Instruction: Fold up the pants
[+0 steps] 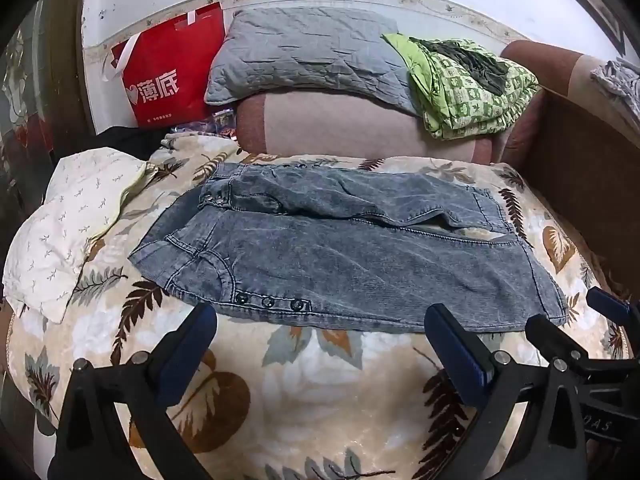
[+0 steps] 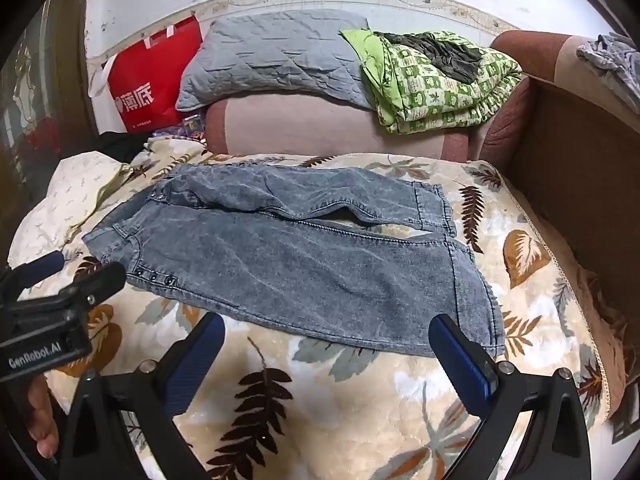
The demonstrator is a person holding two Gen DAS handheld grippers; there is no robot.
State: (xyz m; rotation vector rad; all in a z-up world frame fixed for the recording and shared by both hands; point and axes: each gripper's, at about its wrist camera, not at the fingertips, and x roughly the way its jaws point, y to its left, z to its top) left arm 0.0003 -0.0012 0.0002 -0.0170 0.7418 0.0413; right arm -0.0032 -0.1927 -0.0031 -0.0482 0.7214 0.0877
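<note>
Grey-blue denim pants (image 1: 340, 256) lie spread flat on a leaf-patterned blanket (image 1: 320, 380), waist to the left, leg ends to the right, the two legs side by side. They also show in the right wrist view (image 2: 300, 264). My left gripper (image 1: 320, 320) is open and empty, hovering just in front of the near edge of the pants by the buttons. My right gripper (image 2: 326, 332) is open and empty, in front of the near leg's edge. The right gripper also shows at the right edge of the left wrist view (image 1: 572, 320), and the left gripper at the left of the right wrist view (image 2: 72, 272).
A white patterned pillow (image 1: 68, 224) lies left of the pants. Behind stand a red shopping bag (image 1: 168, 80), a grey quilted pillow (image 1: 304, 52) on a pink bolster (image 1: 352, 128), and a green folded quilt (image 1: 472, 88). A brown headboard (image 1: 580, 184) rises at the right.
</note>
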